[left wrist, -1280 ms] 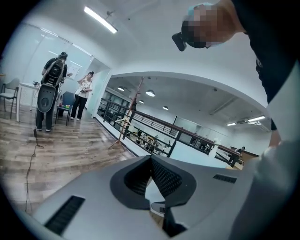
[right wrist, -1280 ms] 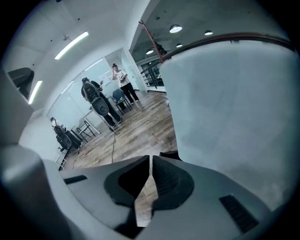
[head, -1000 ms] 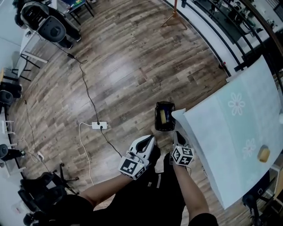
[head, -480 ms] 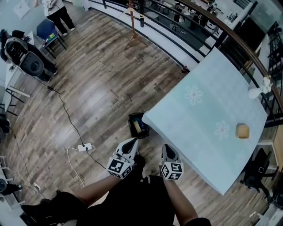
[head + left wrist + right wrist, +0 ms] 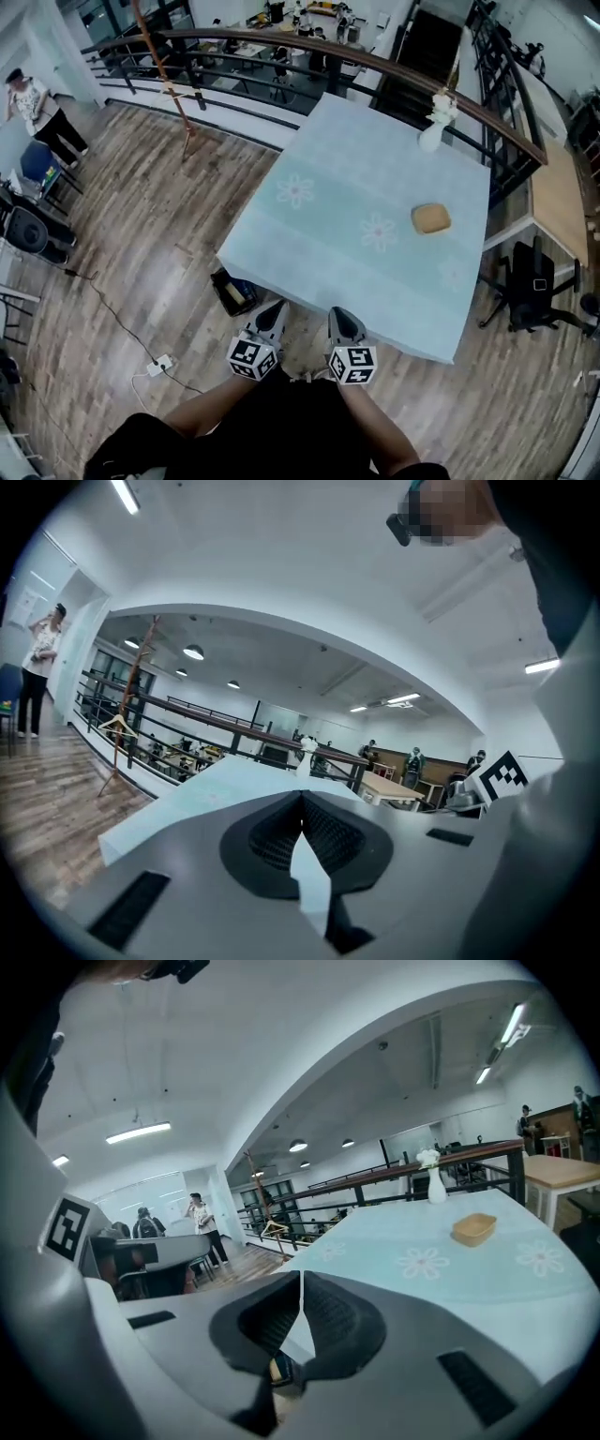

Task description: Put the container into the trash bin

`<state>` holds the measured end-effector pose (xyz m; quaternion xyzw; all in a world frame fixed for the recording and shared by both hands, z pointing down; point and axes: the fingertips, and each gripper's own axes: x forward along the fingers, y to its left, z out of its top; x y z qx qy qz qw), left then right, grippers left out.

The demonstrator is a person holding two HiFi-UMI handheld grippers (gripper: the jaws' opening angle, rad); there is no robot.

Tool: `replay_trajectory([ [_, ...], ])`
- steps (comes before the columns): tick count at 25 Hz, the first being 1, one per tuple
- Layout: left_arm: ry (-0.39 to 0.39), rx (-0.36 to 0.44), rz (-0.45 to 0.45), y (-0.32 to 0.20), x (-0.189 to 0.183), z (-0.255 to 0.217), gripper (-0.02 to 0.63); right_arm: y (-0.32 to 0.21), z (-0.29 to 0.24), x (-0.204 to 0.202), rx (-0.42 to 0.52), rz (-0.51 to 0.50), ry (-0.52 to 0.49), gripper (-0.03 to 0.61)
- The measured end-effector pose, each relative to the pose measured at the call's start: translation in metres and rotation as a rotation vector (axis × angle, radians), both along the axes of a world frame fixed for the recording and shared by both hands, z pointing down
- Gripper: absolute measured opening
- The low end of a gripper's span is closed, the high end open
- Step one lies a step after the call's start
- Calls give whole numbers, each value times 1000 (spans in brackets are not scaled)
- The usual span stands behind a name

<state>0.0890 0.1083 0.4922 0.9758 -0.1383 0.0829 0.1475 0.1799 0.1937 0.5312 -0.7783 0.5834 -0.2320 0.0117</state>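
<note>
Ahead of our matt plastic left gripper [image 5: 274,309] and right gripper [image 5: 338,313], we see a smooth matt tablecloth [image 5: 356,187]; beneath them, grainy wood floor [image 5: 141,244].

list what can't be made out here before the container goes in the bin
- Trash bin: in the head view it sits partly under the table edge, and its contents are too small to name.
- Same bin, right gripper view: the shut right tongs hide nearly all of it.
- Container: the inside is too small in the head view and seen side-on in the right gripper view.
</note>
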Motion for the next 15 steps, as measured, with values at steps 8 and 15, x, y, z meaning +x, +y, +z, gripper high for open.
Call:
replay_trajectory([
  [8, 5, 15, 122, 111, 83, -2, 14, 128, -18, 77, 92, 197, -17, 38],
  [15, -17, 28, 281, 163, 145, 0, 14, 196, -2, 119, 81, 362, -73, 38],
])
